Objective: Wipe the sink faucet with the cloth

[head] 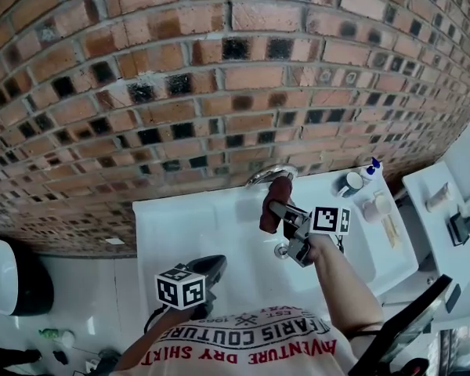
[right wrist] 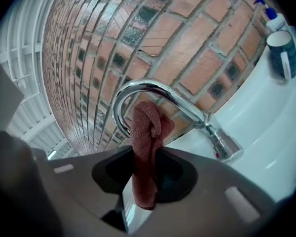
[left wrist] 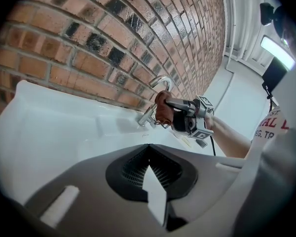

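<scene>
A chrome faucet (right wrist: 153,95) arches out from the brick wall over the white sink (head: 180,233); it also shows as the faucet (head: 270,175) and the faucet (left wrist: 158,90). My right gripper (right wrist: 145,157) is shut on a dark red cloth (right wrist: 145,132), whose bunched top sits just under the spout's curve. The same cloth (head: 276,202) hangs right below the spout, held by the right gripper (head: 286,214). My left gripper (head: 211,269) stays low at the sink's near left, shut with nothing in it, and it is the left gripper (left wrist: 148,149) far from the faucet.
A blue mug (right wrist: 282,53) and a pump bottle (right wrist: 271,14) stand on the sink's right ledge by the wall. A mug (head: 350,183), small items and a side shelf (head: 439,210) lie to the right. The brick wall (head: 219,69) rises close behind the faucet.
</scene>
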Demonstrator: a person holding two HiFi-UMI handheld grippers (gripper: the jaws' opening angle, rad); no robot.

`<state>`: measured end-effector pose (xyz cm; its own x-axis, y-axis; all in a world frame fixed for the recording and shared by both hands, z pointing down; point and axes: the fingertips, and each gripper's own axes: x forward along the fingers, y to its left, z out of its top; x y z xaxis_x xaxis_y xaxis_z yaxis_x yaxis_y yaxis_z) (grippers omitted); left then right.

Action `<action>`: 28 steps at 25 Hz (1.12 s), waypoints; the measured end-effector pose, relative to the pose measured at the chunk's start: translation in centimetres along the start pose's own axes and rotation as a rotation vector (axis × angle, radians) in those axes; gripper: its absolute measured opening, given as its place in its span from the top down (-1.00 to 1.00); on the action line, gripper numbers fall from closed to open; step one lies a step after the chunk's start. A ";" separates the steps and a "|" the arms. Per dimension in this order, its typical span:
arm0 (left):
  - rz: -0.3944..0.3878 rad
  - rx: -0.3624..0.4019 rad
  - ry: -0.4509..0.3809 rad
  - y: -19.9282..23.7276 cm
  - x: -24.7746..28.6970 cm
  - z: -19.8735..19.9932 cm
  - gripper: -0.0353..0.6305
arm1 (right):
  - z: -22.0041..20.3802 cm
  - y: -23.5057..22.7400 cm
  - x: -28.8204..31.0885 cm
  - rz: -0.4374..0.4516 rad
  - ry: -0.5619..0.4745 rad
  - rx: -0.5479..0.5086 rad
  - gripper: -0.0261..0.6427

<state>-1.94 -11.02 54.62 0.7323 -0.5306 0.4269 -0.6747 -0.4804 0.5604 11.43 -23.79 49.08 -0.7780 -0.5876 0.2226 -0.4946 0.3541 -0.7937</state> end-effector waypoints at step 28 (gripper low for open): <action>0.022 -0.045 0.003 2.3 0.6 0.1 0.93 | 1.3 -8.0 1.6 -0.193 0.145 0.018 0.64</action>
<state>-3.06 -12.51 56.05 0.7177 -0.5385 0.4415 -0.6858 -0.4367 0.5822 14.62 -28.52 55.06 -0.7179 -0.5321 0.4489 -0.6333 0.2314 -0.7385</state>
